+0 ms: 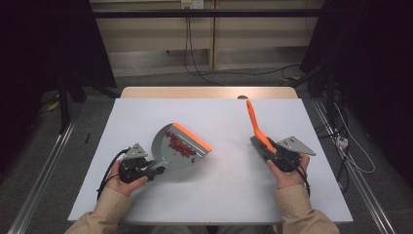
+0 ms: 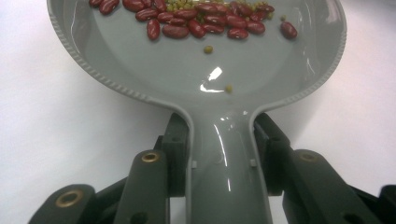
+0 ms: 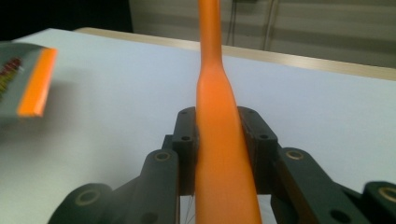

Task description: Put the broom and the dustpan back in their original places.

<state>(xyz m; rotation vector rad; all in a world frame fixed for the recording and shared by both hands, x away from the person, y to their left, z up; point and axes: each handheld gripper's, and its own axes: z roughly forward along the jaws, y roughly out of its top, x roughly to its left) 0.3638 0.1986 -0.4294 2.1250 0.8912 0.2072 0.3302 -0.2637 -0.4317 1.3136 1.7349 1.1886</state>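
High view: fixed cam above the person's side, looks fwd and down; takes in the whole white tabletop [image 1: 229, 195], both sleeves at the bottom edge, floor and wall beyond. Far off, widest of the three.
Left gripper view: cam rides the left tongs [image 2: 223, 154], looks along its black jaws, tilted down; v. close on the grey dustpan [image 2: 196, 84], w/ beans [image 2: 205, 21] at the top edge.
Right gripper view: cam rides the right tongs [image 3: 225, 140], looks nearly level across the tabletop to the far wall; v. close on the orange handle [image 3: 219, 116].
Shared, high + left: dustpan [image 1: 178, 151], beans [image 1: 181, 145].
Shared, high + right: orange handle [image 1: 255, 126], dustpan's orange lip [image 3: 37, 84] at frame left, blurred.
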